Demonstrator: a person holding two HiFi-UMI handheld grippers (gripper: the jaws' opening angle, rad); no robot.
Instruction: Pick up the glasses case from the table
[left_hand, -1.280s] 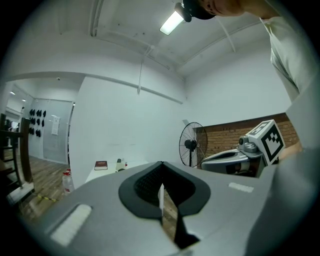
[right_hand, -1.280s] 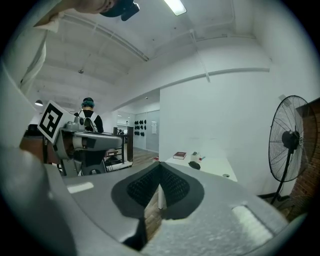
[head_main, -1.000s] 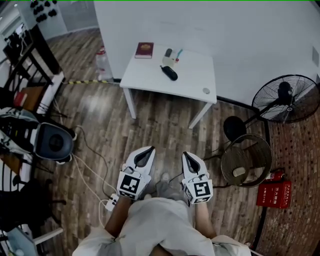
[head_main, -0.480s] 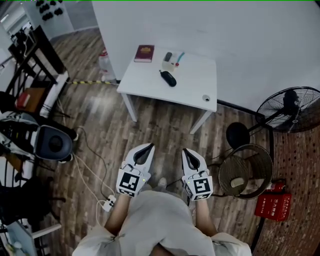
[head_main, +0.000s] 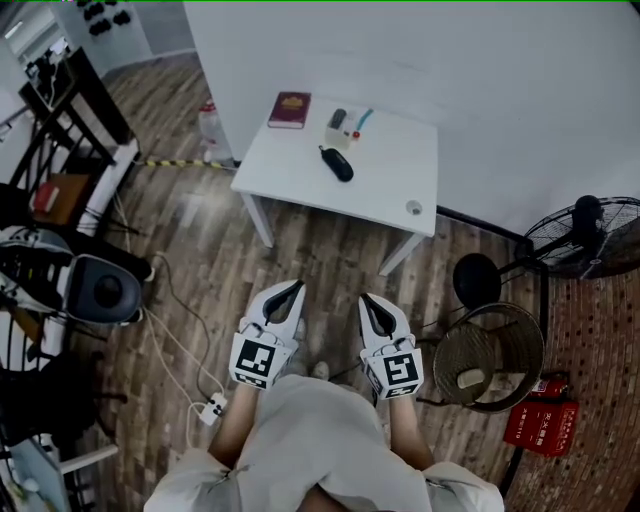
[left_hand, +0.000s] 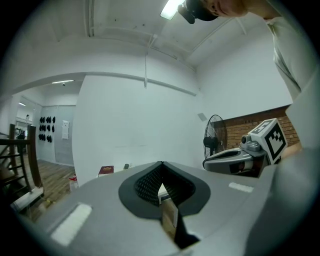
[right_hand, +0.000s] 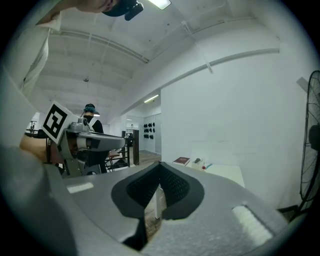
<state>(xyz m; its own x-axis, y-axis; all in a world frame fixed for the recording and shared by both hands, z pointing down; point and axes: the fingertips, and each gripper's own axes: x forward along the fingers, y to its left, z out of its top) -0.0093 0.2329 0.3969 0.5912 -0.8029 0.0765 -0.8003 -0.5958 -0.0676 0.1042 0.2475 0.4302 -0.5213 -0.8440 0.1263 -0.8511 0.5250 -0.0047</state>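
So, glasses case (head_main: 337, 164): dark and oblong, lying slantwise on the white counter (head_main: 385, 165), in its far-left part, to the right of and nearer than a red book (head_main: 290, 109) at the far-left corner.
Case against the tools: well apart from both. It lies far ahead of them across a stretch of wooden floor (head_main: 300, 240), roughly in line with the gap between the two.
Left tool (head_main: 296, 288): held low in front of the person, jaws pressed together at the tips, nothing between them.
Right tool (head_main: 366, 300): just beside the left one, jaws likewise closed tip to tip, empty.
Head view alone: the case itself, plain from above, and a fan (head_main: 585, 238) standing at the right.
Left tool's own view: its jaws cover most of the counter. The red book (left_hand: 106, 170) peeks out at their left, and I cannot pick out the case.
Right tool's own view: the counter top (right_hand: 225, 172) shows beyond the jaws, the case too small to tell. Another person (right_hand: 90, 117) stands far off behind the left tool.
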